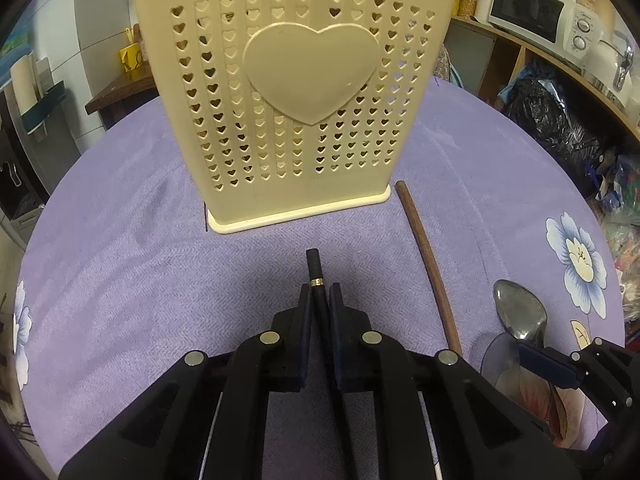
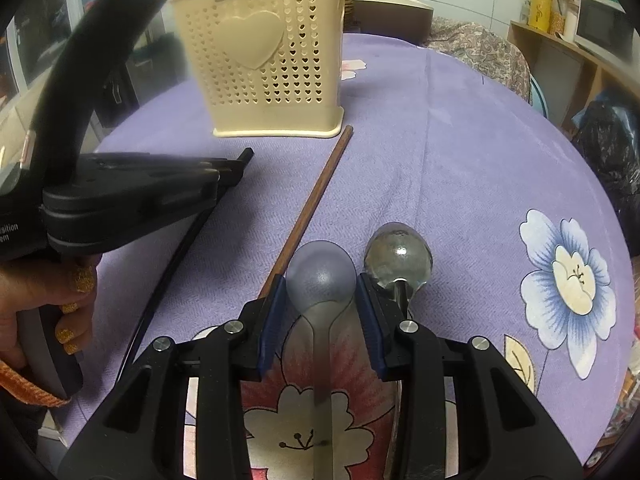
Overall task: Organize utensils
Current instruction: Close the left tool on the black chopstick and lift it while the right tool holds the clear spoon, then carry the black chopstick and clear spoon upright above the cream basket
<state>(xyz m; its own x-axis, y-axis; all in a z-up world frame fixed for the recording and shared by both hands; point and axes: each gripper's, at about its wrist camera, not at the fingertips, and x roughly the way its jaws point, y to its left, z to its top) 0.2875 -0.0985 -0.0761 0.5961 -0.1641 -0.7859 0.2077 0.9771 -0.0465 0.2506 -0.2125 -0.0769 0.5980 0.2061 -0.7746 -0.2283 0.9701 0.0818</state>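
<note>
A cream utensil holder (image 1: 296, 100) with heart-shaped holes stands on the purple tablecloth; it also shows in the right wrist view (image 2: 268, 68). My left gripper (image 1: 319, 294) is shut on a black chopstick (image 1: 314, 268) with a gold band, its tip pointing at the holder's base. A brown chopstick (image 1: 426, 264) lies to the right, also in the right wrist view (image 2: 316, 196). My right gripper (image 2: 321, 292) is open, its jaws on either side of a translucent grey spoon (image 2: 322, 276). A metal spoon (image 2: 398, 256) lies just right of it.
The tablecloth (image 2: 460, 140) has flower prints on the right (image 2: 568, 284). Shelves with a microwave (image 1: 532, 10) and jars stand at the right. A black bag (image 1: 552, 116) sits beside the table. The left gripper and the hand holding it (image 2: 132, 196) fill the left of the right wrist view.
</note>
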